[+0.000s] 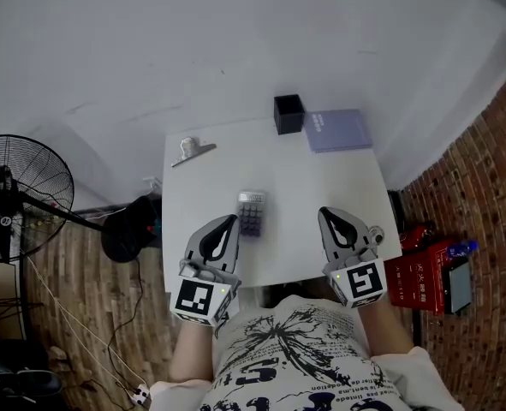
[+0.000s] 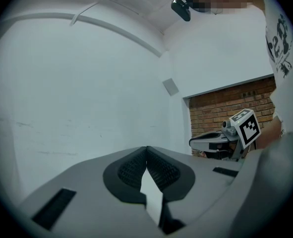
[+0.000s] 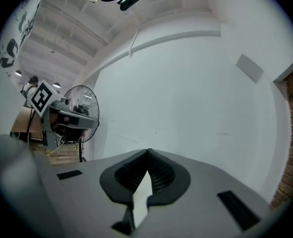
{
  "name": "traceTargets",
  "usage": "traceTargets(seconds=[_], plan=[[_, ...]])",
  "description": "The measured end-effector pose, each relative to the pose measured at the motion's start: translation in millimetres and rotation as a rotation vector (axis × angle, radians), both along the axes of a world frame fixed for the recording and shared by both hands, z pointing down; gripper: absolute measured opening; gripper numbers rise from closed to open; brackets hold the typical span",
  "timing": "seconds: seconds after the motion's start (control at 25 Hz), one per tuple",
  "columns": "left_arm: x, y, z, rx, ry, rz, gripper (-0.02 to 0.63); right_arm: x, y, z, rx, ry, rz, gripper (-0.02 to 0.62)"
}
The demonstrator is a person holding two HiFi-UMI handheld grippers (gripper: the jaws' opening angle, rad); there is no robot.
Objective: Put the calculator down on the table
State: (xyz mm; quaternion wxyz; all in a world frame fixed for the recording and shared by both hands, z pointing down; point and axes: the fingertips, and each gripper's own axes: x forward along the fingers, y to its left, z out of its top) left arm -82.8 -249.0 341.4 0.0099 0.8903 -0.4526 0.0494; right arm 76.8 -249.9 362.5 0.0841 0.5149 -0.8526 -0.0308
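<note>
The grey calculator (image 1: 251, 212) lies flat on the white table (image 1: 304, 187), free of both grippers. My left gripper (image 1: 230, 221) hovers just to its left near the table's front edge, its jaws shut with nothing between them. My right gripper (image 1: 324, 214) hangs further to the calculator's right, also shut and empty. In the left gripper view the fingertips of the left gripper (image 2: 146, 149) meet against the white wall, and the right gripper (image 2: 211, 142) shows at the side. The right gripper view shows the right gripper (image 3: 147, 152) with its tips touching and the left gripper (image 3: 61, 114) off to the left.
At the table's far edge stand a black box (image 1: 288, 114) and a purple book (image 1: 338, 130). A metal clip (image 1: 191, 150) lies at the far left. A floor fan (image 1: 17, 199) stands left of the table, and a red crate (image 1: 424, 272) sits to the right.
</note>
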Motion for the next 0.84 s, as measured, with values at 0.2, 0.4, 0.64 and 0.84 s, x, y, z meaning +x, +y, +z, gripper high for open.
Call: traceTargets(seconds=[0.2,0.4,0.64,0.84], plan=[[3,-1,2,-0.003,0.003,0.007,0.014,2,-3,4,-0.019,-0.017,-0.003,0.012],[6,-2,0,0.004,-0.008,0.008,0.014,6,-6,4,-0.022,-0.010,-0.001,0.012],[13,-2,-6,0.000,0.035,0.023,0.014,9,-11,6,-0.025,-0.013,-0.002,0.012],[11,-5,-13,0.003,0.078,0.017,0.014,9,-13,3,-0.030,-0.037,-0.004,0.012]])
